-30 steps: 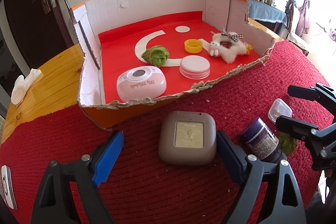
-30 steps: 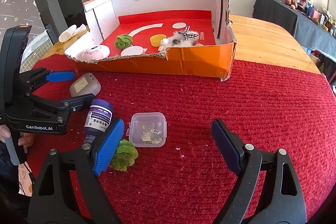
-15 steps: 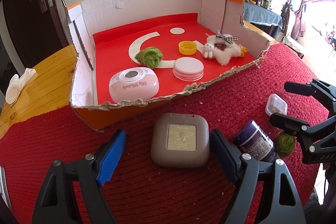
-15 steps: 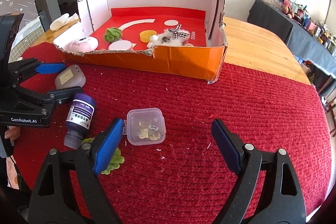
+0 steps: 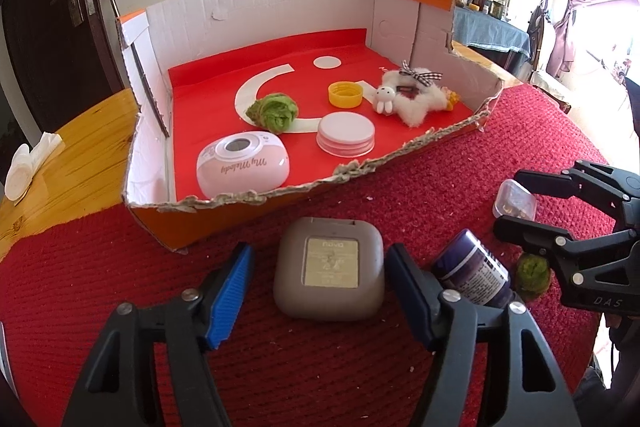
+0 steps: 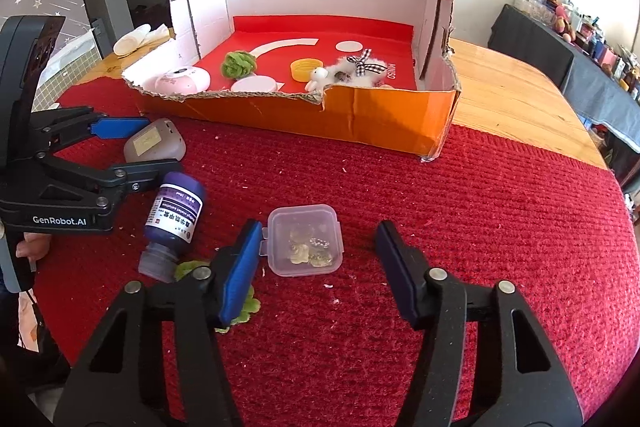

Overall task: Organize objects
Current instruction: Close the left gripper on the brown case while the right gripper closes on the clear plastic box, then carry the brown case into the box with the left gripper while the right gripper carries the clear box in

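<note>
closing fingers astride case, box

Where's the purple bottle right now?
The purple bottle lies on its side on the red mat, between the grey case and the clear plastic box.

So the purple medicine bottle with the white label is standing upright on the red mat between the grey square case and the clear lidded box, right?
Not quite. The purple medicine bottle with the white label is lying on its side, not standing upright, as the right wrist view shows. It is on the red mat, between the grey square case and the clear lidded box.
</note>
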`<state>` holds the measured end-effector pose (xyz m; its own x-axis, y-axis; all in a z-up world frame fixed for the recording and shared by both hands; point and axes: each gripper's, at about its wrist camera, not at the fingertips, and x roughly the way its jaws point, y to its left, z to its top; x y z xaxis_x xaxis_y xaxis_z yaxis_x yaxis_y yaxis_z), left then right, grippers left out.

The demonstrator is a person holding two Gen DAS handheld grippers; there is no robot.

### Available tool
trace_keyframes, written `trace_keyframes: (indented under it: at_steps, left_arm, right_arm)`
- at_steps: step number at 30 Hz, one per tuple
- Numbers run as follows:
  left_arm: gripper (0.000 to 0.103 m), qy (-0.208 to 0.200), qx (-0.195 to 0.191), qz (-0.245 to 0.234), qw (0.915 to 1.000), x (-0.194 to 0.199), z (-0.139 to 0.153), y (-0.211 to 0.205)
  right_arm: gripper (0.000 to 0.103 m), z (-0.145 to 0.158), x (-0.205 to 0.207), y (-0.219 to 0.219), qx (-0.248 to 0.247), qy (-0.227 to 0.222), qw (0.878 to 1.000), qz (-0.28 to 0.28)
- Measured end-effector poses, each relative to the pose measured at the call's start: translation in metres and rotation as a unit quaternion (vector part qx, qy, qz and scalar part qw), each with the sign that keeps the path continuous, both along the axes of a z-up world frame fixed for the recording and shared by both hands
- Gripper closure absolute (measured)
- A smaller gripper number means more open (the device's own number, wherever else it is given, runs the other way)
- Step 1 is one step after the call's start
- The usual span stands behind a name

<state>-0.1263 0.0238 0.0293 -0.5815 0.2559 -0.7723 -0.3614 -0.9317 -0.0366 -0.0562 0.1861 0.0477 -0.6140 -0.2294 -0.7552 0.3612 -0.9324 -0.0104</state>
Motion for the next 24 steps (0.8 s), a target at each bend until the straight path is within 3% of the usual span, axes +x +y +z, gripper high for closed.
trace_keyframes:
  at_steps: [1, 7, 16, 24]
  left_arm:
    - [0.051, 0.001, 0.005, -0.005, 1.0000, 0.001, 0.001, 0.000]
    - [0.051, 0.004, 0.017, -0.005, 0.9998, 0.008, 0.007, -0.001]
    - [0.051, 0.044, 0.047, -0.017, 0.9978, 0.029, 0.048, -0.003]
    - [0.051, 0.048, 0.044, -0.009, 0.9979, 0.030, 0.054, -0.006]
  right_arm:
    - [0.064, 0.000, 0.001, 0.000, -0.001, 0.001, 1.000, 0.003]
    - [0.065, 0.005, 0.006, 0.000, -0.006, 0.007, 1.000, 0.013]
    - [0.065, 0.048, 0.016, -0.003, -0.021, 0.056, 0.998, 0.026]
    - [0.065, 0.049, 0.017, -0.004, -0.023, 0.056, 0.998, 0.026]
